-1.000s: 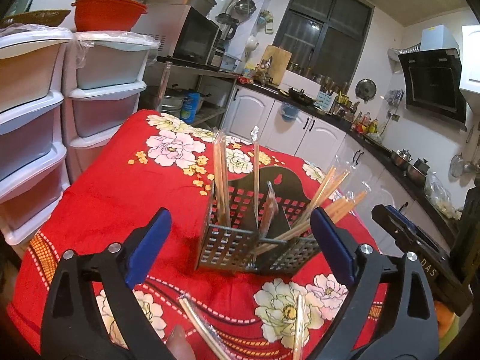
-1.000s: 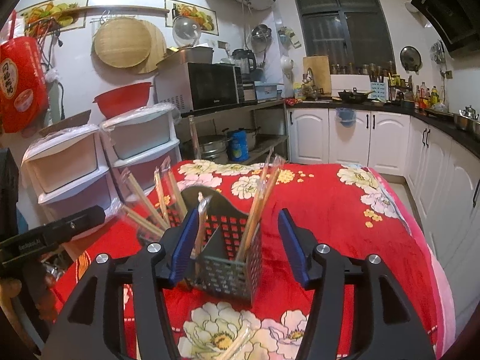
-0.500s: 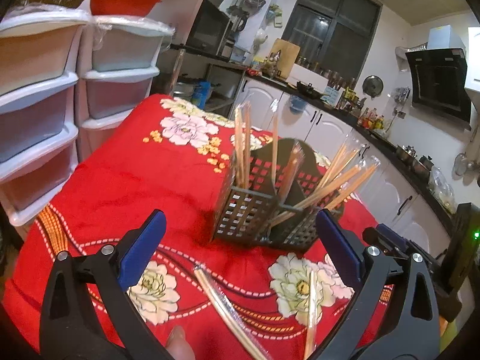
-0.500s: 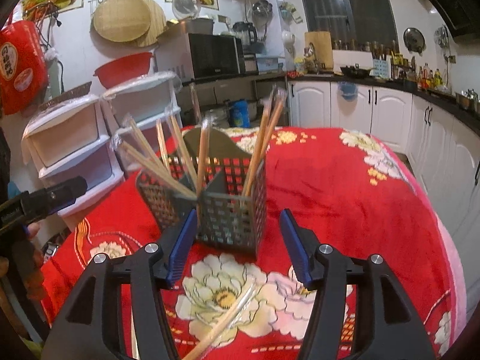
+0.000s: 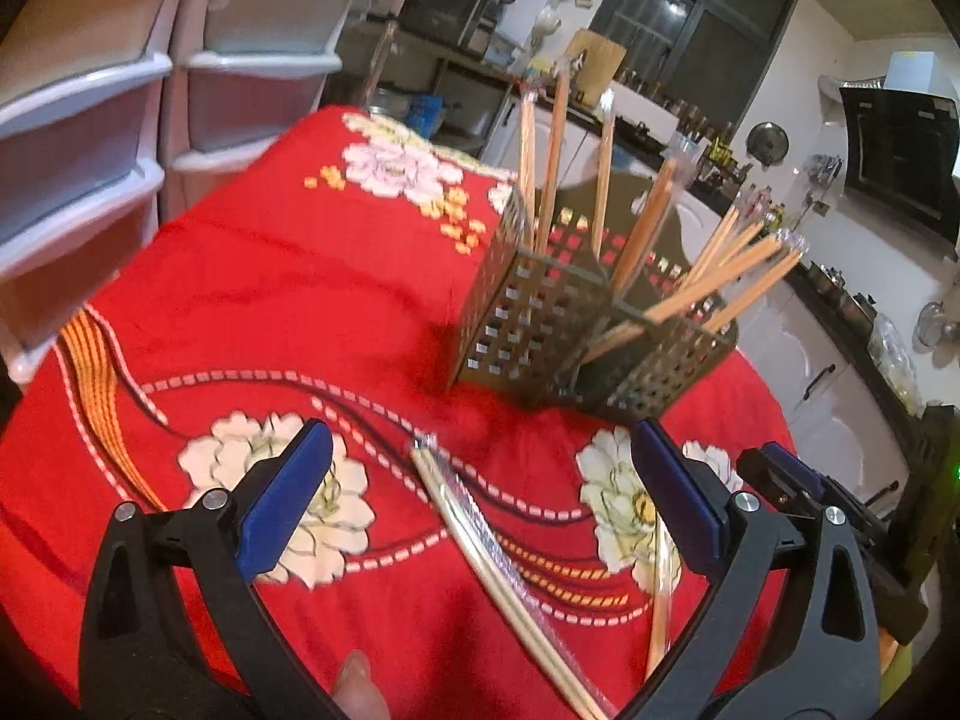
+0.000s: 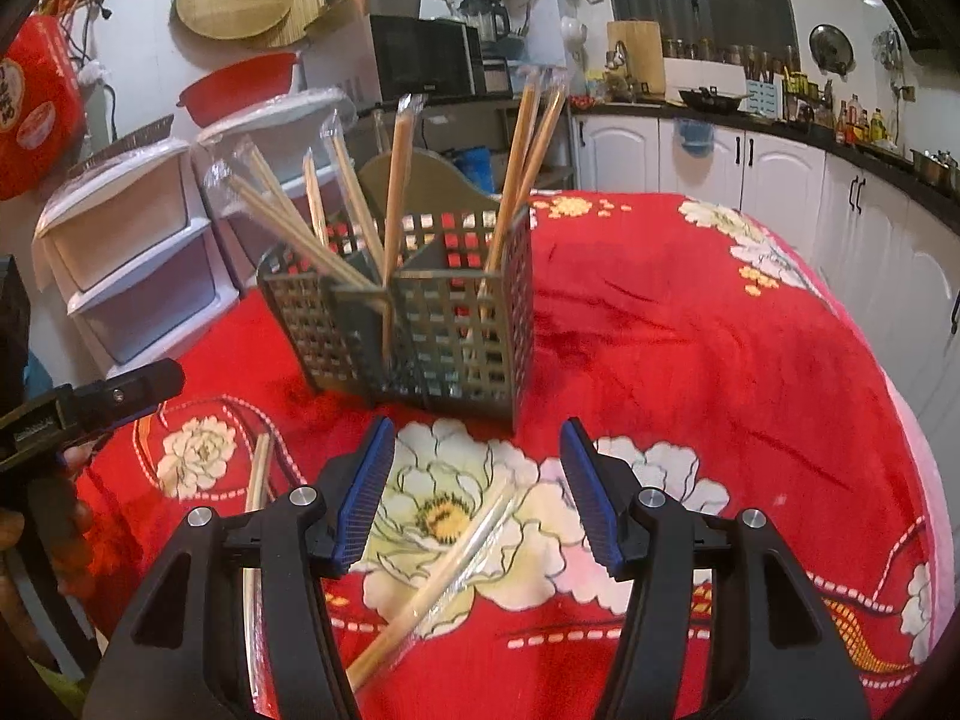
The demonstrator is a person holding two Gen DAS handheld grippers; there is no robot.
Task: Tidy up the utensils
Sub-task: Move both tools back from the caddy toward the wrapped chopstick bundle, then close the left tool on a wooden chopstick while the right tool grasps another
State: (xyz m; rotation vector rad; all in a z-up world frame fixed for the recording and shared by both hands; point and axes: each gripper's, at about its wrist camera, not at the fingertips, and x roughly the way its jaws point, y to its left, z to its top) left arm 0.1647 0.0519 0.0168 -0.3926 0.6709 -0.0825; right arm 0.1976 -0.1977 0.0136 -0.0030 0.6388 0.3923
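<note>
A grey perforated utensil caddy [image 5: 576, 324] [image 6: 432, 324] stands on the red flowered cloth, with several wrapped chopstick pairs upright or leaning in its compartments. Two wrapped pairs lie loose on the cloth. One wrapped pair [image 5: 498, 564] lies between the fingers of my left gripper [image 5: 480, 504], which is open above it. The other wrapped pair [image 6: 438, 570] [image 5: 663, 606] lies under my right gripper [image 6: 477, 498], also open and holding nothing. The first pair shows again at the left of the right wrist view [image 6: 258, 480].
White plastic drawer units [image 5: 90, 120] stand off the table's left side. The other gripper's black body [image 6: 90, 408] reaches in at the left of the right wrist view. Kitchen cabinets [image 6: 780, 168] and a counter run behind the table.
Both grippers have sunk toward the cloth and tipped downward; the caddy has moved up in both views and the loose chopstick pairs now lie between the fingers.
</note>
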